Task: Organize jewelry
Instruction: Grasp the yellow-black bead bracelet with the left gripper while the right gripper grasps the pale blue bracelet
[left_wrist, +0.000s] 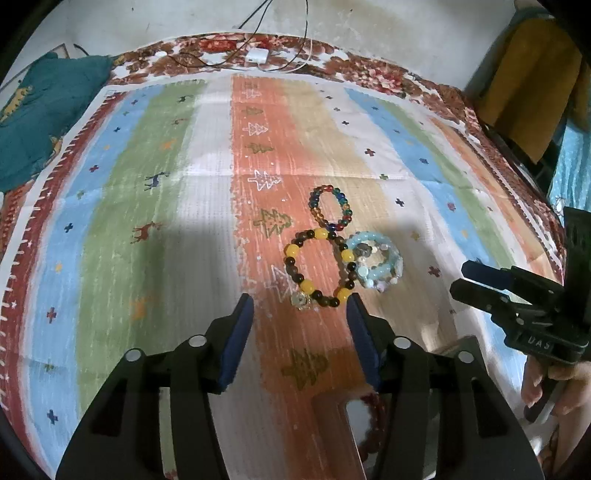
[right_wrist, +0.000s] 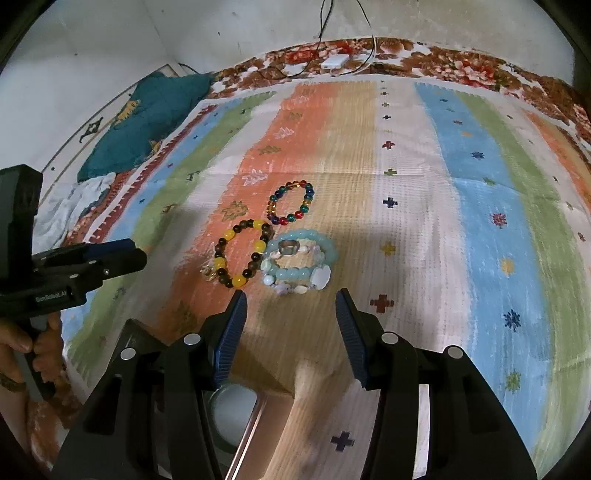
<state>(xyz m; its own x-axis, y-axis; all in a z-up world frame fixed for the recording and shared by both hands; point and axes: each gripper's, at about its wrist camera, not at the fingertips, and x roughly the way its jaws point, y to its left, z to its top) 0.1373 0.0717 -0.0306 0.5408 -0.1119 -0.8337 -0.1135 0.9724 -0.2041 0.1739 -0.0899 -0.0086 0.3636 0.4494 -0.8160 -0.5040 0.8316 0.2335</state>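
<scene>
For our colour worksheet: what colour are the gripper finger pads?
Blue pads, clearest in the right wrist view.

Both wrist views look down, close, sharing the bracelets (left_wrist: 319, 264) on the striped cloth (right_wrist: 461, 221)

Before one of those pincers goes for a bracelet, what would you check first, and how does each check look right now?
1. Left gripper open, nothing held: ok.
2. Right gripper open, nothing held: ok.
3. Yellow and brown bracelet lies apart from its neighbours: not ok, it touches the pale blue bracelets.
4. Multicoloured bracelet free to lift alone: ok, nothing lies on it.
5. Silver ring safe if the blue pile moves: not ok, it rests on the pile.
6. Wooden box ready for jewelry: cannot tell, mostly hidden.
</scene>
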